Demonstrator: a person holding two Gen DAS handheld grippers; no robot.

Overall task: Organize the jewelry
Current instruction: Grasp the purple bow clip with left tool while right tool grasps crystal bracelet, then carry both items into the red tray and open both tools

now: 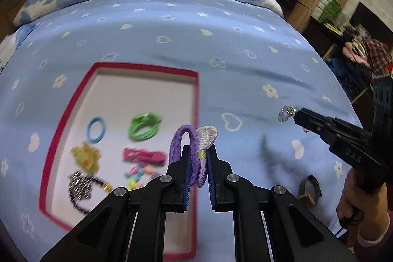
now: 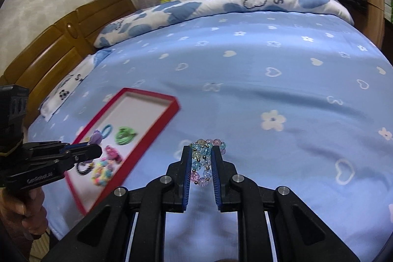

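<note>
Smooth blue bedsheet (image 2: pixel 245 95) spreads wide to the right of my red-rimmed tray (image 1: pixel 196 100). Above the tray's right edge my left gripper (image 1: pixel 199 154) pinches a fuzzy purple hair tie (image 1: pixel 183 151); my right gripper (image 2: pixel 202 156) clamps a glassy bead bracelet (image 2: pixel 205 158) above open sheet.

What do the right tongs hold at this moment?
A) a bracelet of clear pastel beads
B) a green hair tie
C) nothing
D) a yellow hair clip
A: the right tongs are closed on the beaded bracelet, held above the blue bedsheet; the green hair tie lies in the red-rimmed tray.
</note>
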